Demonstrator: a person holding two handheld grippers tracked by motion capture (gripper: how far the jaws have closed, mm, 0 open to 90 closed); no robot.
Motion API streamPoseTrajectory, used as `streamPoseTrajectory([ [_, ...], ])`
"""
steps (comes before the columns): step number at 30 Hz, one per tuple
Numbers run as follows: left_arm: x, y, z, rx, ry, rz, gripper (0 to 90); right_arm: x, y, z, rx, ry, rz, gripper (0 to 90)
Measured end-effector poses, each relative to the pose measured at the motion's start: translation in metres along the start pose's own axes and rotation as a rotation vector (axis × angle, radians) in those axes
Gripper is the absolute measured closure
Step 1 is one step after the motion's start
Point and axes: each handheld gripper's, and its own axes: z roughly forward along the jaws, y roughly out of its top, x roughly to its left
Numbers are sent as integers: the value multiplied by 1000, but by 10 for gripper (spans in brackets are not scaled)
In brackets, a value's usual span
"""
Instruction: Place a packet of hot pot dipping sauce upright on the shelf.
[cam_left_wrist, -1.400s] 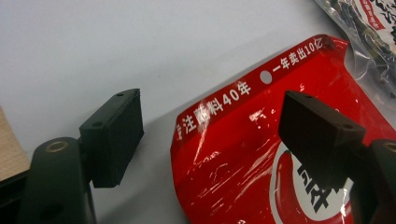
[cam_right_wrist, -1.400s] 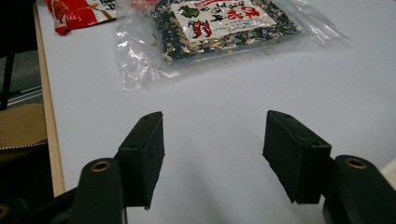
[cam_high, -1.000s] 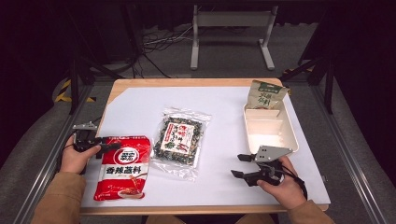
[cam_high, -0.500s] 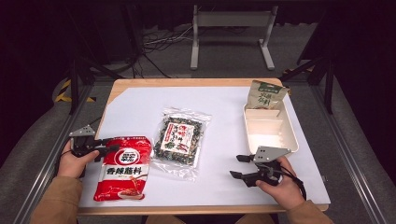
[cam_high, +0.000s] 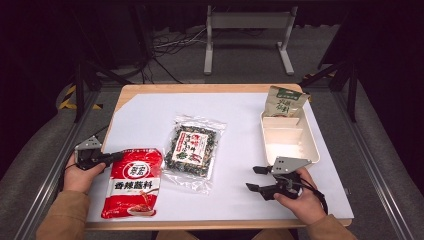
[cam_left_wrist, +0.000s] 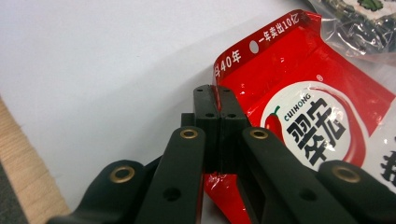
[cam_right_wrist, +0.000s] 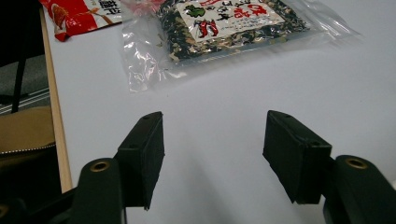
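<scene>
The left claw (cam_high: 112, 157) sits at the desk's (cam_high: 150, 107) left edge, toward the near corner, and its jaws have just been closing. In the left gripper view the 2 pads are pressed together on the thin edge of the red sauce packet (cam_left_wrist: 299, 112), pinching it at the side just below the packet's sealed top strip. The packet lies flat on the white sheet by the near left corner, its top end pointing toward the far edge and its printed face up. The pinched edge is the packet's left one, the side closest to the desk's left edge.

The right claw (cam_high: 259, 179) hovers low near the near right corner with its 2 jaws spread wide and nothing between them; white sheet shows between the pads in the right gripper view.

The clear seaweed bag (cam_high: 192, 150) lies near the desk's middle, just right of the red packet and well apart from both claws. The white tray (cam_high: 312, 145) sits along the right edge, with a green pouch (cam_high: 285, 101) leaning at its far end.
</scene>
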Motion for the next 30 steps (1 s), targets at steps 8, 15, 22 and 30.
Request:
streamPoseTrajectory([
  [8,-12,17,-16,16,50,20,900,-1,4,3,-6,8,1,400],
  [15,-22,33,-34,-3,111,11,900,0,5,3,-8,11,-3,404],
  [22,-31,48,-61,-63,143,30,900,0,5,1,-12,5,-2,406],
  [30,-44,56,-79,-106,138,65,900,1,6,0,-14,3,-5,412],
])
